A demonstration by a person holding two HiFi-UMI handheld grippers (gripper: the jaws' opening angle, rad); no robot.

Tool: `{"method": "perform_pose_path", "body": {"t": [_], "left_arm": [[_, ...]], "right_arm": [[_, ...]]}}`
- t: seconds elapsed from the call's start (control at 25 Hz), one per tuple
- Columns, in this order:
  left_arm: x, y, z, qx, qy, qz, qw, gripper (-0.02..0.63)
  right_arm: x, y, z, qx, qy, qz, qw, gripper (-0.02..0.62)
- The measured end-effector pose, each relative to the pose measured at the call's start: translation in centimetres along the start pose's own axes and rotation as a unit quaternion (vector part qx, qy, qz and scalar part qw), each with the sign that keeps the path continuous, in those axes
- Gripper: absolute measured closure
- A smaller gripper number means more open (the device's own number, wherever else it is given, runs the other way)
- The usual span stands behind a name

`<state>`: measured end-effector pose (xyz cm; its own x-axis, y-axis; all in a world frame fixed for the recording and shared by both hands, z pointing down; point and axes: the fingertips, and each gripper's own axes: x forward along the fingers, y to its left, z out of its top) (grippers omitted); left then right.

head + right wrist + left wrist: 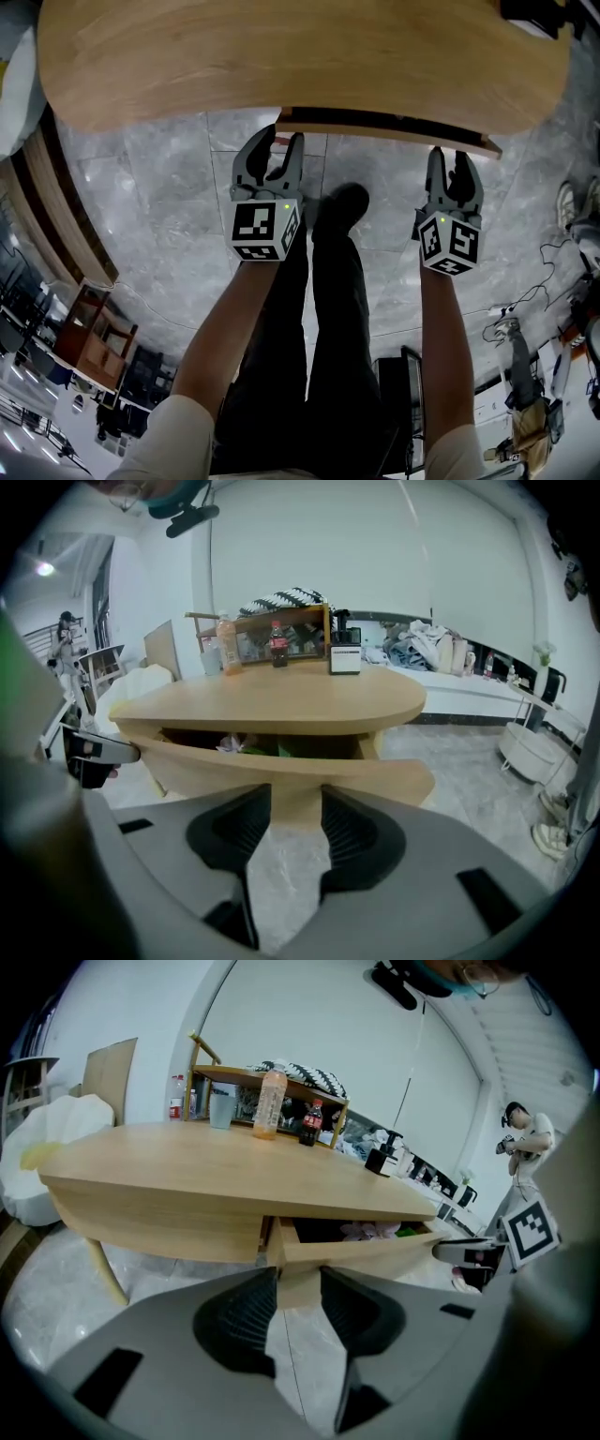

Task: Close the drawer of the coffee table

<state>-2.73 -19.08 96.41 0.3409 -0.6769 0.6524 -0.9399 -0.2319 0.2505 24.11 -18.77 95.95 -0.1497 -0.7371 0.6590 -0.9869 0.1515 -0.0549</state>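
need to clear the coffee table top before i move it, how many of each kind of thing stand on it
bottles: 2
cup: 1
black appliance: 1
total: 4
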Motion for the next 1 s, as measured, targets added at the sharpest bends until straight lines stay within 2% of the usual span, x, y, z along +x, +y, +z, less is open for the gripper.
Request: {"method": "perform_pose_path", "body": {"t": [0.28,0.6,0.72,0.84,1.0], "left_arm": [[2.4,1.7,1.8,0.000,-0.028,0.014,0.9995,0.393],[4.4,2.7,3.7,-0.036,-0.058,0.024,0.9974,0.368],[4.9,2.8,4.1,-0.032,-0.063,0.021,0.9973,0.364],[5.0,2.9,4.3,-0.044,-0.076,0.017,0.9960,0.364],[5.5,3.1,4.4,-0.046,-0.081,0.020,0.9955,0.364]], "right_arm": [[2.7,-0.3,1.7,-0.035,-0.024,0.003,0.999,0.411],[4.9,-0.7,3.6,-0.082,-0.056,0.007,0.995,0.411],[5.2,-0.9,3.9,-0.079,-0.066,0.008,0.995,0.419],[5.4,-1.0,4.4,-0.076,-0.078,0.003,0.994,0.422],[5.8,-1.2,4.7,-0.047,-0.096,-0.006,0.994,0.430]]}}
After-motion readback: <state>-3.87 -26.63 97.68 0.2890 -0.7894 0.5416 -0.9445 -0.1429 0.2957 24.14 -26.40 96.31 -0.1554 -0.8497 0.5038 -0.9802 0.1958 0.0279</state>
